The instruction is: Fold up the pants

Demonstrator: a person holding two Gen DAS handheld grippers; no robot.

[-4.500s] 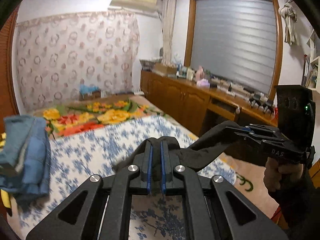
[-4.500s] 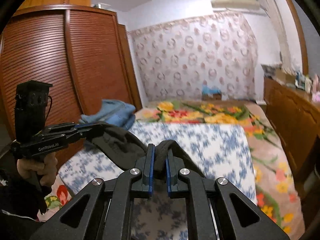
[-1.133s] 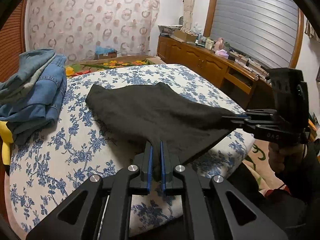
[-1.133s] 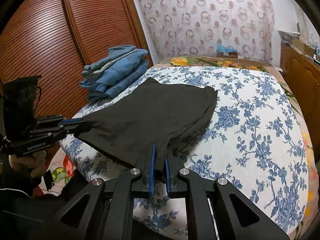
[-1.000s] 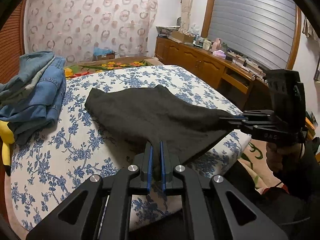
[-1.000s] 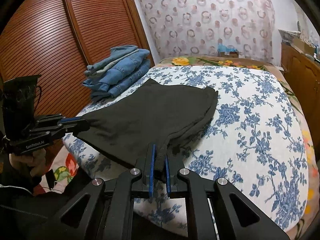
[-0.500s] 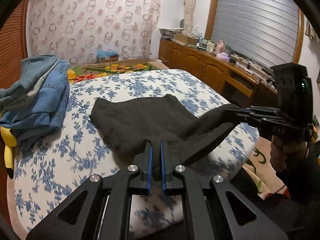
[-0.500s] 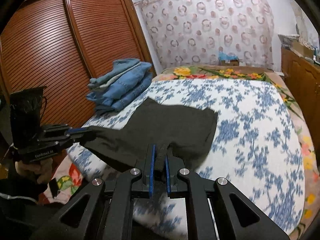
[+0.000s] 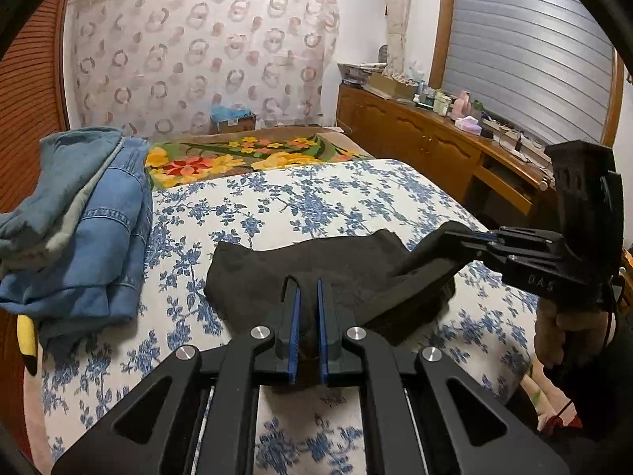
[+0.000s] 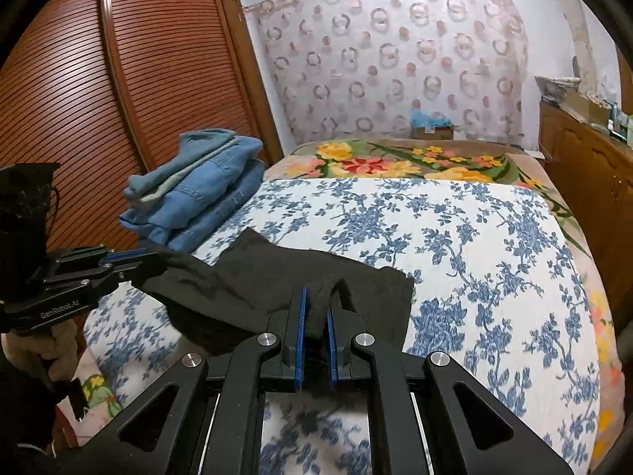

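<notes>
Pants (image 9: 316, 273) between both tongs' pads

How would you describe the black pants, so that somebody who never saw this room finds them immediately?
Look at the bed with the blue-flowered white sheet. The black pants lie on its near part, right of the stacked blue denim clothes. They are the only black cloth there, and the left gripper and the right gripper each pinch one edge.

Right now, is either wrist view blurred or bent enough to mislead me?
Left wrist view: sheet print under the left gripper is motion-smeared; black pants sharp. Right wrist view: same smear below the right gripper; the fisheye bows the wardrobe.
</notes>
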